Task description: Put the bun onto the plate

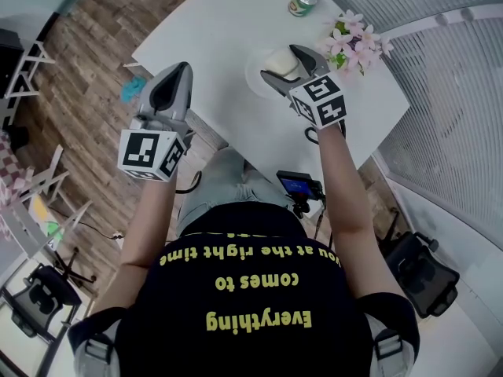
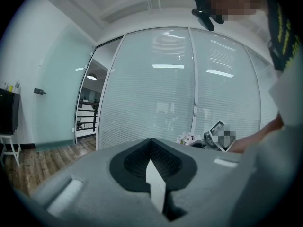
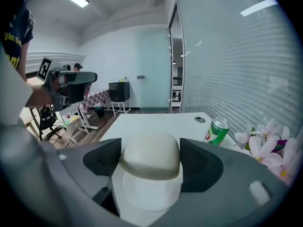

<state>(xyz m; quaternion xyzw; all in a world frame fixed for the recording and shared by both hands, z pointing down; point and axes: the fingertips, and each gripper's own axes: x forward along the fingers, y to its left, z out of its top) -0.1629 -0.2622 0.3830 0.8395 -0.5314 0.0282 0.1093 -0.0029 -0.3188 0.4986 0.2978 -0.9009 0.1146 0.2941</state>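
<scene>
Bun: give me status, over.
Right tongs shut on bun, over plate, not yet released. Left tongs shut, empty. Can and flowers beside plate, nothing in the way.

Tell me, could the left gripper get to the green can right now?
Probably yes: only bare table lies between the left gripper, fingers shut, and the can; the right gripper holding the bun sits aside.

Operator clothing: black short-sleeved T-shirt (image 1: pixel 251 289) with yellow lettering, light blue jeans (image 1: pixel 224 183), grey shoulder straps (image 1: pixel 98 348). Left claw (image 1: pixel 181 73) and right claw (image 1: pixel 287 65): grey moulded shells, black ribbed pads (image 3: pixel 201 162), white cubes (image 1: pixel 149 154) bearing black square markers.
</scene>
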